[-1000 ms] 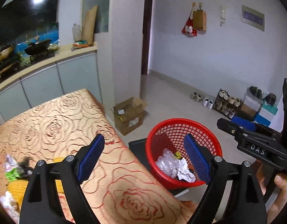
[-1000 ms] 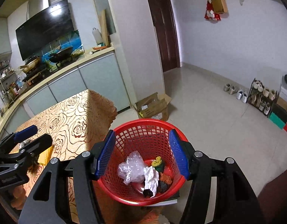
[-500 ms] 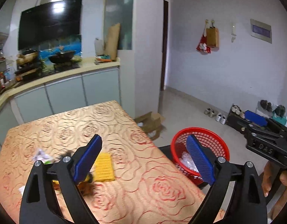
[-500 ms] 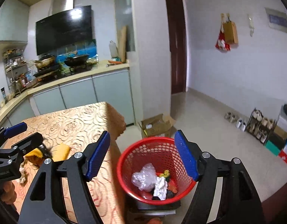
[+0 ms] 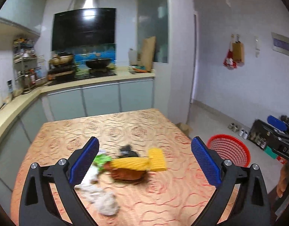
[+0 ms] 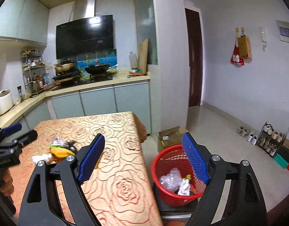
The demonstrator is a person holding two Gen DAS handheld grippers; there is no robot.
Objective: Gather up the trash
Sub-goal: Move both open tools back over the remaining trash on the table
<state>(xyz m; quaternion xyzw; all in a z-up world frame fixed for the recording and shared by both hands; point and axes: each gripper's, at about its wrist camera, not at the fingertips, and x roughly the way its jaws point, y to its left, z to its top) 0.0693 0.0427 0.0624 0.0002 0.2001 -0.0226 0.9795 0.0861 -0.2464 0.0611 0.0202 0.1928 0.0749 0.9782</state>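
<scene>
Left gripper (image 5: 144, 162) swung off the red basket (image 5: 229, 150), now over the trash pile (image 5: 125, 165) on the table (image 5: 125, 124); jaws opening, empty. Right gripper (image 6: 142, 156) pulled up and back from the basket (jaws opening too, nothing between).

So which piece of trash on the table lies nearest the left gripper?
The crumpled white tissue, right by the left gripper; the green wrapper and yellow sponge lie farther off.

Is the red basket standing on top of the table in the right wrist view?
No: the red basket stands beside the table, below its edge.
</scene>
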